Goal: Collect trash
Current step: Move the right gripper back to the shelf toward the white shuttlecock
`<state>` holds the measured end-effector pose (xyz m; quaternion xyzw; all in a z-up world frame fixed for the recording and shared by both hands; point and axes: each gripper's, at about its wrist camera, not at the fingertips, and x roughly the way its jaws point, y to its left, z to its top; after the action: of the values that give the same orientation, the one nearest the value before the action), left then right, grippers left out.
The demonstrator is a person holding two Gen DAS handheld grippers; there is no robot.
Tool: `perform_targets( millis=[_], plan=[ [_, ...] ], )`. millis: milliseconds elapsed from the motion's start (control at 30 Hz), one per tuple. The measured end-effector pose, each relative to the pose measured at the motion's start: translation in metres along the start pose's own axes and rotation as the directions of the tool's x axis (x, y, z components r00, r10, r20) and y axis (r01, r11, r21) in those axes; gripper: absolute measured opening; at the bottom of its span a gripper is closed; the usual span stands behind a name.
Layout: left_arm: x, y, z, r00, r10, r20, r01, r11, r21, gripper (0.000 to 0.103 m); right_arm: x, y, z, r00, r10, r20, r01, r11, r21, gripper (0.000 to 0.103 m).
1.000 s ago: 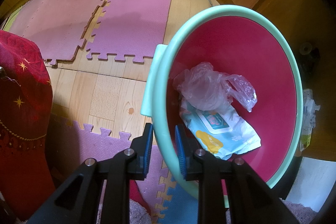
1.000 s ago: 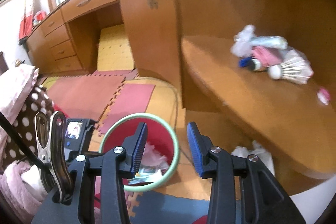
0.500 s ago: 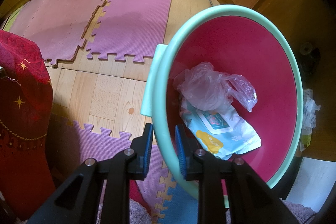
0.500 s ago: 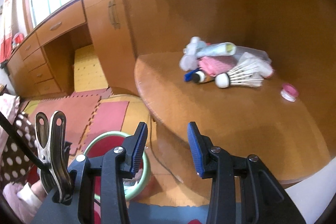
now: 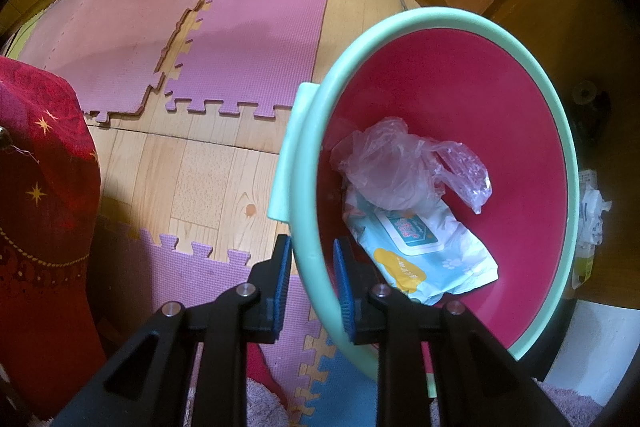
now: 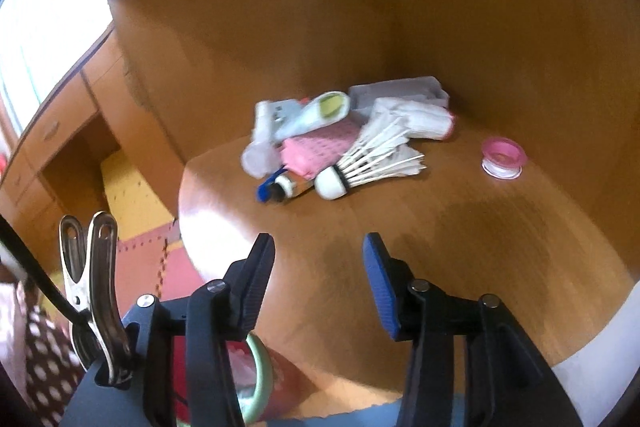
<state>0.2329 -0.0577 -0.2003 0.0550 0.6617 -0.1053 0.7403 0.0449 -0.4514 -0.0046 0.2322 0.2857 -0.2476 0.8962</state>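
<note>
In the left wrist view my left gripper [image 5: 310,277] is shut on the mint-green rim of the red bin [image 5: 308,187], holding it over the floor. Inside lie a crumpled clear plastic bag [image 5: 396,167] and a blue-and-white wipes pack [image 5: 424,247]. In the right wrist view my right gripper [image 6: 318,269] hovers over the round wooden table [image 6: 460,227], its jaws opening with nothing between them. Ahead lies a pile: a white shuttlecock [image 6: 376,159], a pink cloth [image 6: 320,147], a white-and-green tube [image 6: 316,113], a small blue-capped bottle [image 6: 282,187]. A pink tape roll [image 6: 503,153] sits to the right.
Purple foam mats [image 5: 240,27] cover part of the wooden floor. A red cloth with gold stars [image 5: 36,187] is at the left. Crumpled paper [image 5: 592,215] lies beside the bin's right side. A metal clip [image 6: 90,283] is fixed beside my right gripper. Wooden drawers [image 6: 52,135] stand at the left.
My right gripper has swung from over the bin and floor to above the table, bringing the pile closer, and its jaws have widened. The left gripper and bin have not moved.
</note>
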Motion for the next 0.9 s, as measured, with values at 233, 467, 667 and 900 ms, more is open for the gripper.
perform_targets(
  millis=[233, 467, 667, 900],
  plan=[
    [0.001, 0.001, -0.002, 1.000, -0.001, 0.000, 0.001, 1.000, 0.000, 0.022, 0.018, -0.009, 0.011, 0.999, -0.029, -0.012, 0.030, 0.998, 0.053, 0.047],
    [0.001, 0.002, -0.003, 1.000, -0.001, -0.001, 0.001, 1.000, 0.000, 0.022, 0.039, -0.010, 0.030, 0.998, -0.063, -0.016, 0.064, 0.995, 0.082, 0.049],
    [0.002, 0.001, -0.003, 1.000, -0.002, -0.003, 0.002, 1.000, -0.001, 0.023, 0.057, -0.013, 0.044, 0.994, -0.110, -0.019, 0.111, 0.986, 0.124, 0.052],
    [0.004, 0.000, -0.003, 1.000, -0.004, -0.003, 0.004, 1.000, 0.000, 0.023, 0.072, -0.017, 0.048, 0.988, -0.149, -0.031, 0.152, 0.975, 0.165, 0.052]
  ],
)
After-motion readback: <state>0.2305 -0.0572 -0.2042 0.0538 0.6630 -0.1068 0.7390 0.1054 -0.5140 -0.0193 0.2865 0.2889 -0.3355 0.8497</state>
